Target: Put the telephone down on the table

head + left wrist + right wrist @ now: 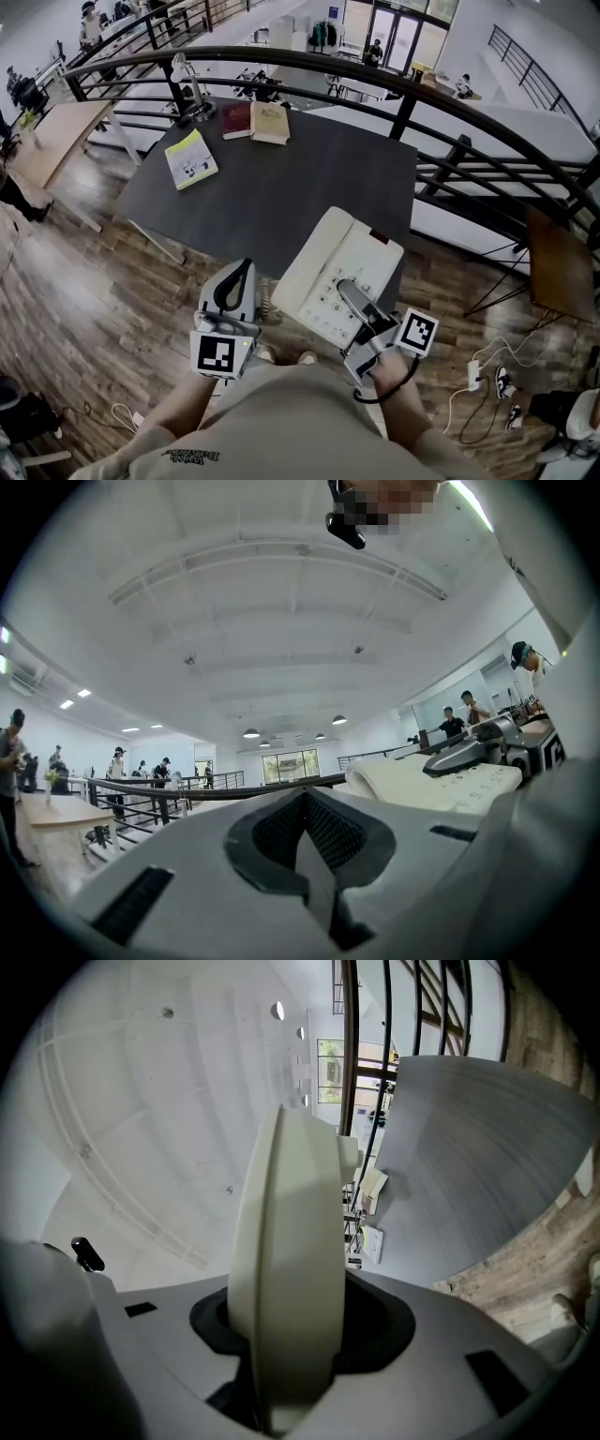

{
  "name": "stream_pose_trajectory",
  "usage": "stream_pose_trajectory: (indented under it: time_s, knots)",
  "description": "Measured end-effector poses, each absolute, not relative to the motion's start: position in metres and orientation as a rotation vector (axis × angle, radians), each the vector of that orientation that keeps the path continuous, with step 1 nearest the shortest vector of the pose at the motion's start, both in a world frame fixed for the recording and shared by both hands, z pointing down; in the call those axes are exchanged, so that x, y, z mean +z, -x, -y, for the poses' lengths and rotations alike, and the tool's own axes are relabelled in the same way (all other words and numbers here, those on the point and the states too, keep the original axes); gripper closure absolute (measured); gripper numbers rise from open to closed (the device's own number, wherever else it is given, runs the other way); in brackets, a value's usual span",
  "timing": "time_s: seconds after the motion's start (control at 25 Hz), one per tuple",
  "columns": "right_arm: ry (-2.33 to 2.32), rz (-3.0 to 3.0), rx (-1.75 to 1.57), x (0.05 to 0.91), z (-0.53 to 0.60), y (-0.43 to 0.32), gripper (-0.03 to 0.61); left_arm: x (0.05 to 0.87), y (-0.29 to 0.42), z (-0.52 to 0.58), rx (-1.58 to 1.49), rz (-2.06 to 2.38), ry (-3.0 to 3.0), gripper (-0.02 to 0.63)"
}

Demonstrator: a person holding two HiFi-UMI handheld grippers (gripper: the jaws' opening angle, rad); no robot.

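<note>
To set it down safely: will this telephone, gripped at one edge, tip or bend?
The telephone looks a rigid shell, so probably no bending. Held by the right gripper at its near edge, it may sag forward. Its coiled cord may swing.

a curved black railing (309,56) rims the wood plank floor (84,281); a pale wooden desk (52,131) stands left, glass doors (394,37) beyond, white ceiling (281,602) above.
</note>
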State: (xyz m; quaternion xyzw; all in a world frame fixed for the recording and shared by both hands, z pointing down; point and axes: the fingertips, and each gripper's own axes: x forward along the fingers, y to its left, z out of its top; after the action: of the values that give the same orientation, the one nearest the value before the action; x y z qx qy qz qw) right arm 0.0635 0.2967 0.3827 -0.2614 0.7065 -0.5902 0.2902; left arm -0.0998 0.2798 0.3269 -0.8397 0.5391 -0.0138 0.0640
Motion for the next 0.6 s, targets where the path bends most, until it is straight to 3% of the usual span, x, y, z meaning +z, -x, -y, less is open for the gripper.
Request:
stream_pose_trajectory:
  time_s: [0.6]
  knots:
    - [0.679,-1.908,-1.596,0.382,-0.262,-0.099,0.39,0.326,0.077,-0.262,-0.086,-1.711,2.474,0.611]
